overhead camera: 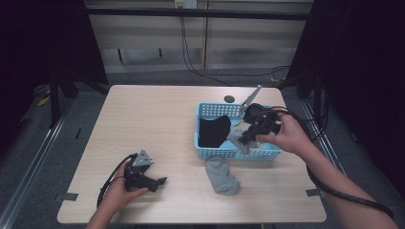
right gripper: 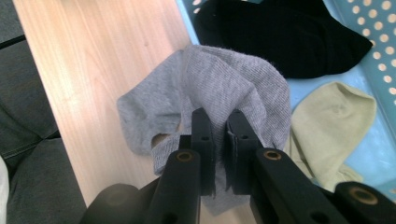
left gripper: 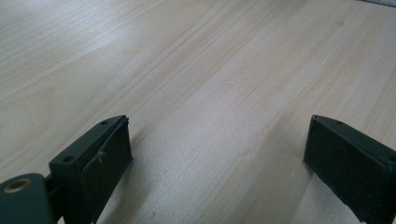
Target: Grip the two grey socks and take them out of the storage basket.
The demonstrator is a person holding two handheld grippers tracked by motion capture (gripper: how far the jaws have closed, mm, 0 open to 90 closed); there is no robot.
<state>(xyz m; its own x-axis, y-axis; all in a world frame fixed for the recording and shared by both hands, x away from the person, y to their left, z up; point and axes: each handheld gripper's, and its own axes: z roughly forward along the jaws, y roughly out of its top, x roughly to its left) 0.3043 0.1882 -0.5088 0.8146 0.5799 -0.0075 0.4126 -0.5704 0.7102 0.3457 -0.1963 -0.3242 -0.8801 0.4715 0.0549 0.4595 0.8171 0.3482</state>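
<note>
The right tongs (right gripper: 219, 135) are clamped on a grey sock (right gripper: 219, 88) at the blue basket's (overhead camera: 210, 152) near rim, right of centre in the high view — black sock (right gripper: 280, 32) and beige sock (right gripper: 331, 121) inside. At lower left the left tongs (left gripper: 217, 158) rest apart over bare desk (left gripper: 196, 70); a second grey sock (overhead camera: 222, 175) lies below the basket.

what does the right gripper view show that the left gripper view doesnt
Right gripper view: the right gripper, jaws nearly closed on a grey knit sock held above the edge of a light blue perforated plastic basket, with a black sock and a pale beige sock lying inside it.

Left gripper view: the left gripper, jaws wide apart with nothing between them.

Both: the light wooden table.
</note>
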